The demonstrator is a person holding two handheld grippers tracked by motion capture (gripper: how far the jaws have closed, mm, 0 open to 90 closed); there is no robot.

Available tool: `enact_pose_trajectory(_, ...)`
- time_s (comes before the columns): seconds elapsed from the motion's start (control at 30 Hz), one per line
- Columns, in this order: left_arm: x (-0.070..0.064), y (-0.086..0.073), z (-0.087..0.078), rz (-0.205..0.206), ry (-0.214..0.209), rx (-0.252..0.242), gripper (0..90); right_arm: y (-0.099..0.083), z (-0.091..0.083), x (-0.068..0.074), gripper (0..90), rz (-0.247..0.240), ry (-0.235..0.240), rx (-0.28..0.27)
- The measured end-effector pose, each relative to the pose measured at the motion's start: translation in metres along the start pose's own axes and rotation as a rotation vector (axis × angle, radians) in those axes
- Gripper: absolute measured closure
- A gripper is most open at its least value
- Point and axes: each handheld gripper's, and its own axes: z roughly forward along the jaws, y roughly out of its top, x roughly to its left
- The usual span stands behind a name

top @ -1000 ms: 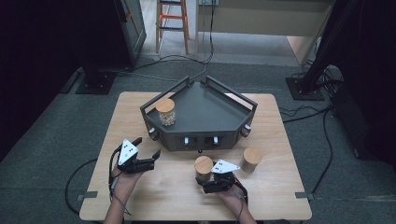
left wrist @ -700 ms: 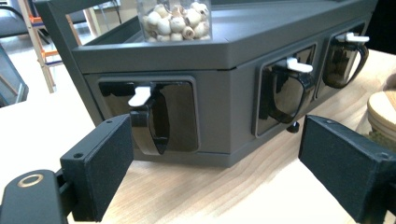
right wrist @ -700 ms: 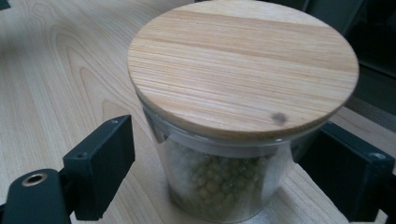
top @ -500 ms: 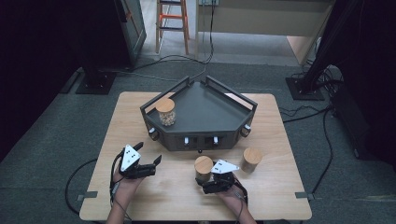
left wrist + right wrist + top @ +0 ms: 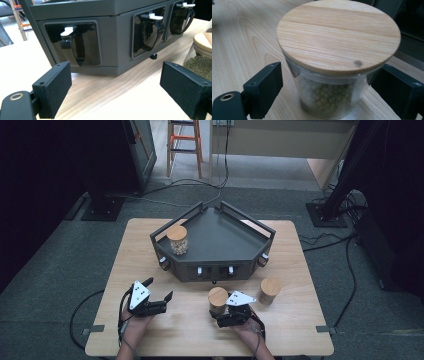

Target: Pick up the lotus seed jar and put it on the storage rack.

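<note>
- The right gripper (image 5: 223, 314) sits low at the near edge of the wooden table (image 5: 295, 330), the hand behind it coming in from the bottom of the high view; its jaws stand wide on either side of a glass jar of green beans (image 5: 332, 100) with a flat wooden lid (image 5: 338, 35); the pads look just clear of the glass, though the lid hides the contact points (hard to be sure).
- The left gripper (image 5: 159, 294) rests well apart on the left, jaws spread wide and holding nothing, pointing across the boards toward the dark dispenser stand (image 5: 220, 247).
- The jar (image 5: 218, 299) stands just before the stand's front face; a second lidded jar (image 5: 269, 291) is near on its right; a third jar (image 5: 177, 239) sits on the stand's top.
- Bare tabletop lies open between the two grippers; the near edge runs close behind both hands.
</note>
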Motion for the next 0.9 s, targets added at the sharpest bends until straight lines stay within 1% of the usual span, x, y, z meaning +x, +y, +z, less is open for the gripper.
enact_pose_trajectory(0.2,-0.001,-0.01,-0.002,-0.02,0.008,-0.002,10.3,0.002,0.001,0.002,10.4,-0.014,-0.002,0.008)
enact_pose_trajectory(0.27,-0.002,-0.012,-0.002,-0.013,0.013,0.001,10.3,0.002,0.001,0.002,10.3,-0.016,-0.003,0.01)
enact_pose_trajectory(0.5,-0.002,-0.022,-0.001,-0.029,0.007,-0.002,10.3,0.002,0.001,0.003,10.3,0.002,-0.016,0.009)
enact_pose_trajectory(0.9,-0.004,-0.031,-0.001,-0.018,-0.004,0.009,10.3,0.006,0.004,0.009,10.5,-0.023,-0.033,0.031)
